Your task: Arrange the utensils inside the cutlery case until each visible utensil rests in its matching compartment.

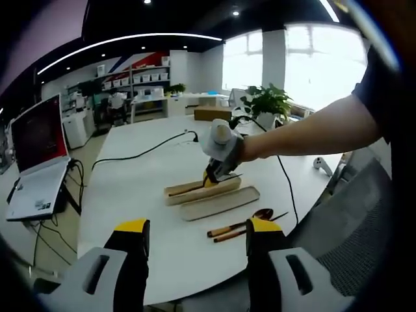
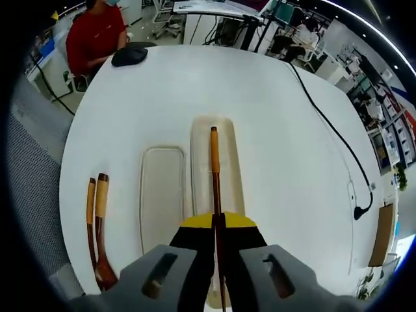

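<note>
My right gripper (image 2: 218, 224) is clenched on a slim brown wooden chopstick w/ orange end (image 2: 214, 175), held lengthwise over the pale oblong cutlery case tray (image 2: 231, 136). Beside it lies the matching flat lid (image 2: 162, 195). I'd keep the stick parallel to the tray walls, lower till it rests on the floor, then release. Left gripper (image 1: 195, 244) hangs released, empty, near the table edge. Wooden spoon and second stick (image 2: 96, 227) wait on the white round table (image 2: 162, 84).
</note>
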The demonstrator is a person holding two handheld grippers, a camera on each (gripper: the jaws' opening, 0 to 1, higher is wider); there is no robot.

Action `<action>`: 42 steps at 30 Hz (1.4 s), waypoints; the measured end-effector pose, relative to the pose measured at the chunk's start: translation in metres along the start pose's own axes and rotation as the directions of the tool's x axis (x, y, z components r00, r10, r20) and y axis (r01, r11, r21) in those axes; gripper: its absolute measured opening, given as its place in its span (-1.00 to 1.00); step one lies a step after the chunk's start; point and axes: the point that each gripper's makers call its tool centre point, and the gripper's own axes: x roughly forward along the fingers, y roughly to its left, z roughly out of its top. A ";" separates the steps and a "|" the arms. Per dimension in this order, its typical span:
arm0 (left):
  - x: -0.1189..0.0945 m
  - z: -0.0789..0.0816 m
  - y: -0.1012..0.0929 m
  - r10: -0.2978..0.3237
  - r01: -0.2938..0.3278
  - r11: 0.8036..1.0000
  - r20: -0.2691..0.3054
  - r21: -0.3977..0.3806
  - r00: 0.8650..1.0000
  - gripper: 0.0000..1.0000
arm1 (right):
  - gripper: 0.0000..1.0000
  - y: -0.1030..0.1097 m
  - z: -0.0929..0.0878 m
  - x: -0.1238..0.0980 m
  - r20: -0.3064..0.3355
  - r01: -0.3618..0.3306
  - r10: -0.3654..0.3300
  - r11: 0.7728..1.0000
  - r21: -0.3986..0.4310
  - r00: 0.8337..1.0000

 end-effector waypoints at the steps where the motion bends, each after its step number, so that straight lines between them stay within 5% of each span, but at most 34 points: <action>1: 0.000 0.000 0.000 0.000 0.000 1.000 -0.001 -0.002 1.000 0.23 | -1.00 0.000 0.000 0.001 -0.001 0.000 0.000 1.000 -0.002 1.000; 36: 0.002 -0.010 -0.002 -0.016 0.016 1.000 -0.058 0.003 0.998 0.21 | -1.00 0.000 -0.004 0.019 0.020 -0.053 0.052 0.998 0.041 0.998; 42: 0.003 -0.010 -0.001 -0.013 0.013 1.000 -0.058 0.004 0.998 0.22 | -1.00 -0.001 -0.005 0.021 -0.002 -0.032 0.032 0.999 -0.005 0.999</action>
